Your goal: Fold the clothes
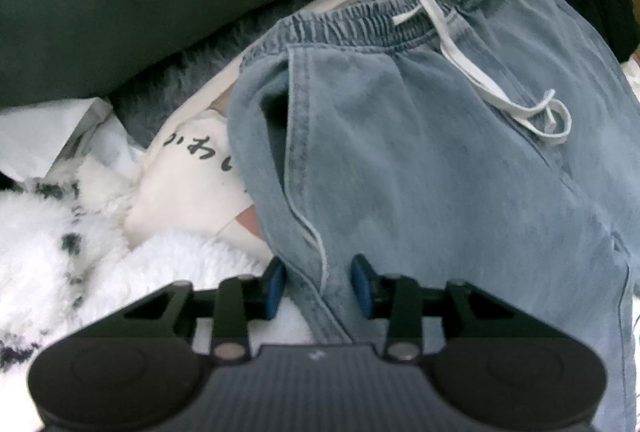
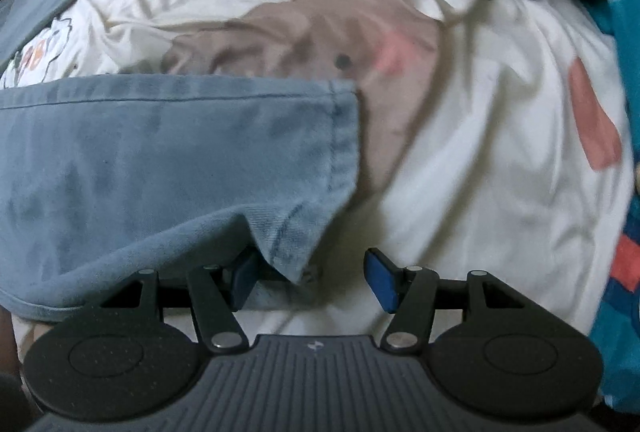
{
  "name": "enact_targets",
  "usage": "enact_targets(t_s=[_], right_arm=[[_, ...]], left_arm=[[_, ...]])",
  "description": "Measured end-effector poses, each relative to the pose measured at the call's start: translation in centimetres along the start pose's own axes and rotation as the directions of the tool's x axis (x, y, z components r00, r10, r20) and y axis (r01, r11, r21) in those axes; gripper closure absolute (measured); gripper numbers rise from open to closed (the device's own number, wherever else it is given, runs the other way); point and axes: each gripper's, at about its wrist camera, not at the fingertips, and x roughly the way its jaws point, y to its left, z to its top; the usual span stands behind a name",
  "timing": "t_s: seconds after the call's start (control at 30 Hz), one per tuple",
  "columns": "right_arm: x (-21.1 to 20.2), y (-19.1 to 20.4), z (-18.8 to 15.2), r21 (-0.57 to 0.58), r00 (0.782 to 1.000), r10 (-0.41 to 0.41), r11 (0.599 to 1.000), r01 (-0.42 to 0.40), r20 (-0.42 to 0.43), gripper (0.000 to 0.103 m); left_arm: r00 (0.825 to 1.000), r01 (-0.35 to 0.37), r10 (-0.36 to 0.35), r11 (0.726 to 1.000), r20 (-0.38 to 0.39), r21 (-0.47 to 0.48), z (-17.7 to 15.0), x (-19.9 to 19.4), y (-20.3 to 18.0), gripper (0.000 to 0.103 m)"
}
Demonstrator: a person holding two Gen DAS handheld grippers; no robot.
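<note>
Left claw (image 1: 318,286) sits low in the middle of its picture, and its 2 blue pads (image 1: 275,286) squeeze a fold of the blue jeans (image 1: 420,152). Those jeans spread up and right, white string (image 1: 480,72) near the top. Right claw (image 2: 314,278) is spread wide; the jeans' leg end (image 2: 180,160) fills the left side, its corner hanging between the pads, which do not pinch it. Under it lies a printed white sheet (image 2: 500,152).
</note>
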Motion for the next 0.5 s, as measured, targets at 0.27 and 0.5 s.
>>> enact_targets(t_s=[0.27,0.5], right_arm=[[1.3,1.1,-0.6,0.028,0.999,0.034,0.999,-0.034,-0.021,0.062],[-2.6,-0.6,-0.9,0.147,0.993,0.065,0.988,-0.049,-0.102,0.081]], left_arm=[[1.0,-0.011,0.011,1.0,0.011,-0.002,-0.3,0.0,-0.3,0.067],[1.0,-0.022,0.022,1.0,0.007,-0.002,0.0,-1.2,0.1,0.091]])
